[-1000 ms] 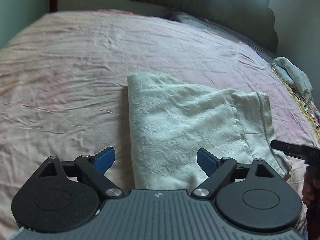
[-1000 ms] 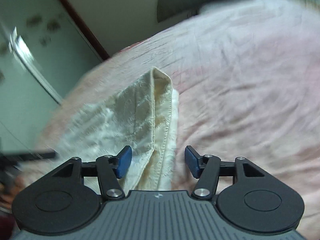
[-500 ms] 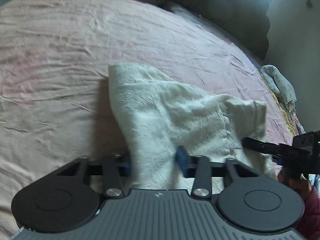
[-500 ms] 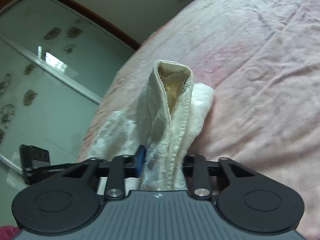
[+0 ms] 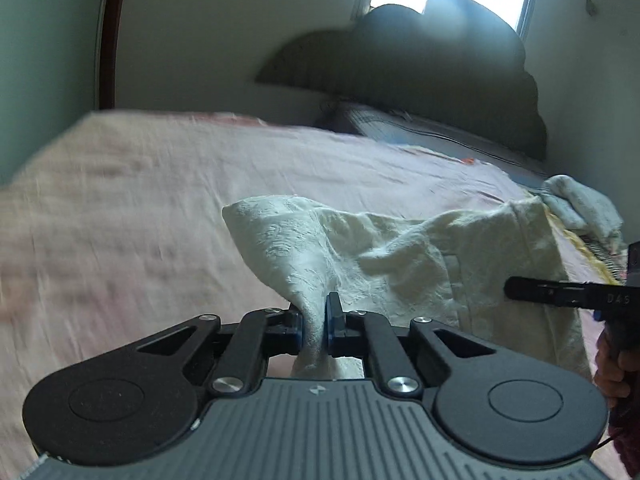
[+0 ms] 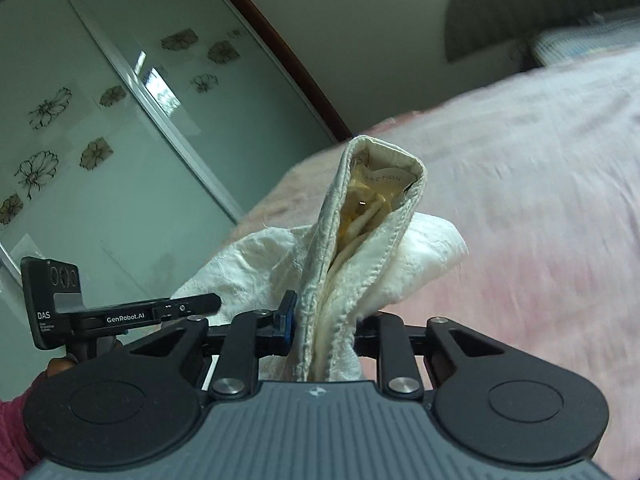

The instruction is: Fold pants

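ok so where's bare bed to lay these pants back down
Bare pink sheet lies left of the pants, out to the bed's edge, and beyond them up to the dark pillows. The right edge is crowded: a towel lies there.

Pink bedsheet (image 5: 120, 208), dark headboard (image 5: 420, 64), flower-patterned glass wardrobe doors (image 6: 80, 120).

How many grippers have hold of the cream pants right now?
2. The left gripper pinches a bunched fold at the pants' near edge; the right gripper clamps the waistband end, lifted off the pink bed. Both show in each wrist view.
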Motion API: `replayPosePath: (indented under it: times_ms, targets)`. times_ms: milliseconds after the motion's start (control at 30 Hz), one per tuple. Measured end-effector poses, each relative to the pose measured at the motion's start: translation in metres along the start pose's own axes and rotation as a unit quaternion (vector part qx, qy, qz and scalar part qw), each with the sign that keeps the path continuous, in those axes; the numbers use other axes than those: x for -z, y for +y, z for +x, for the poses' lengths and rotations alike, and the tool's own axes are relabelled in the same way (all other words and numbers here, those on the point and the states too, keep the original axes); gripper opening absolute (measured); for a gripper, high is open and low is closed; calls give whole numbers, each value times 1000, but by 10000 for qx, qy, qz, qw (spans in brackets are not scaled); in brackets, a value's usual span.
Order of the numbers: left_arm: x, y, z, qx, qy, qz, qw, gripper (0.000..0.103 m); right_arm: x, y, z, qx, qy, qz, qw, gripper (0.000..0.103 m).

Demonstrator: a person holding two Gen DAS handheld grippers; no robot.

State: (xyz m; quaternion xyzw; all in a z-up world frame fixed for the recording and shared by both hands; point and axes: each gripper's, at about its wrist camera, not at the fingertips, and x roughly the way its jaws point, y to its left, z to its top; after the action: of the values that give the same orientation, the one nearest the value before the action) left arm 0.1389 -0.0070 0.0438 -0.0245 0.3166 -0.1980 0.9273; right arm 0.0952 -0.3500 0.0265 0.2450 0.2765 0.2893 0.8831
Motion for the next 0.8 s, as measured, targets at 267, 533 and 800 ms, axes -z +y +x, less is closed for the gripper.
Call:
replayPosePath:
  times_ms: [267, 533, 800]
  targets:
    - [-40, 18, 106, -766, 579, -9, 9954, 12, -38, -15, 78, 813, 191, -257, 9962, 24]
    - [-17, 10, 93, -1261, 586, 490, 9891, 53, -3, -44, 60, 2184, 89, 214, 9756, 63]
    - [17, 0, 22, -1078, 461, 215, 9929, 73, 60, -18, -35, 334, -398, 1243, 9909, 65]
